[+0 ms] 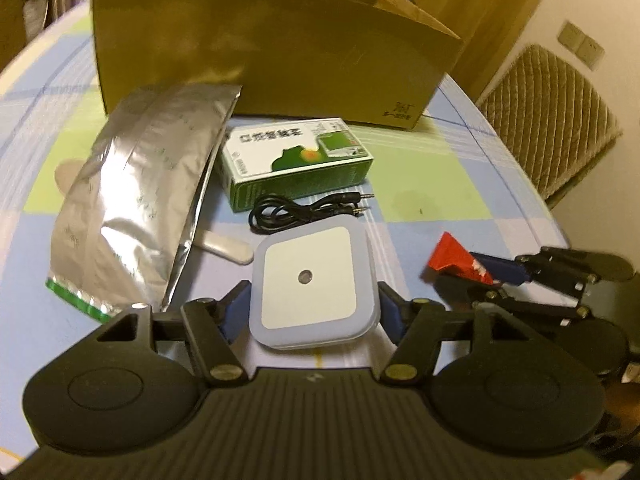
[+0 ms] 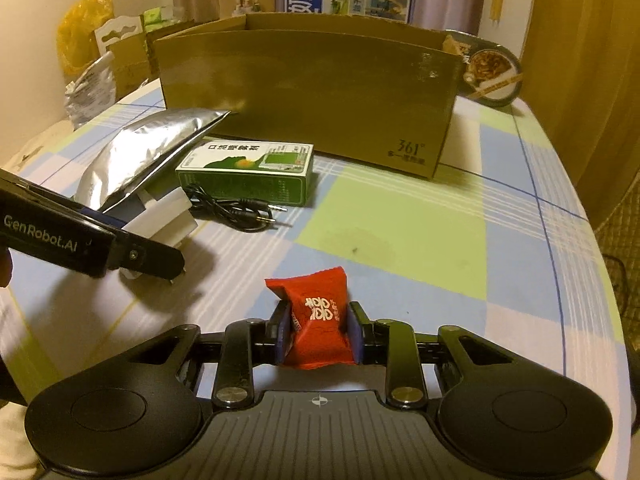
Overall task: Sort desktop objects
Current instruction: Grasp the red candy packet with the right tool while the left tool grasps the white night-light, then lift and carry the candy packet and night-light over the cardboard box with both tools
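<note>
Red packet btwn right tongs

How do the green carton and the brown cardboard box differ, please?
The green carton is small, closed and printed in green and white, lying flat; the brown cardboard box is far larger, plain brown and open-topped, standing behind it. Both are rectangular cardboard containers resting on the checked tablecloth.
</note>
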### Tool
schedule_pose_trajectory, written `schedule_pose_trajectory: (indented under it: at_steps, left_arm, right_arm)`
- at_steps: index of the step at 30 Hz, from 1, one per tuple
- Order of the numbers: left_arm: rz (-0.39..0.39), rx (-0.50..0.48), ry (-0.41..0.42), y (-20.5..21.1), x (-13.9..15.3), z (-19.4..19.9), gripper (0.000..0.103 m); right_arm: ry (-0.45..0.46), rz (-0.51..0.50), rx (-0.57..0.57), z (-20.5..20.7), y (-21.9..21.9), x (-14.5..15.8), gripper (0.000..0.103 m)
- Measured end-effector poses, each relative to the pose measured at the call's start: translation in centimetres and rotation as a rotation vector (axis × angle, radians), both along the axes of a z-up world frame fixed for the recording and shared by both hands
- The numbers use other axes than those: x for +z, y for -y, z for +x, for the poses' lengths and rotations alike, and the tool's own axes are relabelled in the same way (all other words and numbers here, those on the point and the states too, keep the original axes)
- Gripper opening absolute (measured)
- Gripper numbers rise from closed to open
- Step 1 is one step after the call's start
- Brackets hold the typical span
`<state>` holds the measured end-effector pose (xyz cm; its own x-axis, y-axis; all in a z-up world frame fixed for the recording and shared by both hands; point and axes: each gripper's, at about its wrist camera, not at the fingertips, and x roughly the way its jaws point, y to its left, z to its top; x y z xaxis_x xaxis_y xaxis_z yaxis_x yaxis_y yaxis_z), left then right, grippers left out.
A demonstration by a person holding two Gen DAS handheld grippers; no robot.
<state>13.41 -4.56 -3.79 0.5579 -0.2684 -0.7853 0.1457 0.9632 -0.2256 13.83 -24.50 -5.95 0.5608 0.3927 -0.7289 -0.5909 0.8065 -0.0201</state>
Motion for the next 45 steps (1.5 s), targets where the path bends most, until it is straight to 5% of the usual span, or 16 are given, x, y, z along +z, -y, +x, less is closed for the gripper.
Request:
schedule_pose_trajectory:
  at_steps: [3, 7, 12, 26, 36, 39, 41, 45]
  left_arm:
    - [0.114, -0.102, 0.06, 2.0, 0.3, -1.1, 0.061]
    - [0.115, -0.116, 0.058, 2.4, 0.1, -1.5, 0.061]
    - [0.113, -0.117, 0.053, 2.5, 0.0, -1.3, 0.06]
    - [-0.219, 0.031, -0.062, -1.3, -1.0, 0.2, 0.067]
    - [-0.193, 0.036, -0.035, -1.0, -0.8, 0.0, 0.061]
    - [-0.157, 0.015, -0.015, -0.6, -0.6, -0.3, 0.061]
    - [-0.123, 0.001, 0.001, -0.3, -0.3, -0.7, 0.061]
    - [-0.107, -0.003, 0.014, -0.3, -0.1, -1.2, 0.061]
  right_arm:
    - [-0.008, 0.004, -0.014, -0.1, 0.4, -0.3, 0.028]
    - [-0.001, 0.005, -0.021, -0.4, 0.9, -0.4, 0.044]
    - [-0.007, 0.02, -0.028, -0.3, 1.4, -0.5, 0.048]
    - [-0.013, 0.046, 0.002, -0.1, 1.2, -0.6, 0.047]
    - [-0.013, 0.044, 0.001, -0.2, 1.1, -0.6, 0.047]
    - [-0.016, 0.044, 0.0, -0.1, 1.1, -0.6, 0.045]
    - [-0.019, 0.037, -0.002, -0.1, 1.1, -0.4, 0.029]
    - [-0.019, 0.018, -0.007, -0.1, 1.0, 0.0, 0.025]
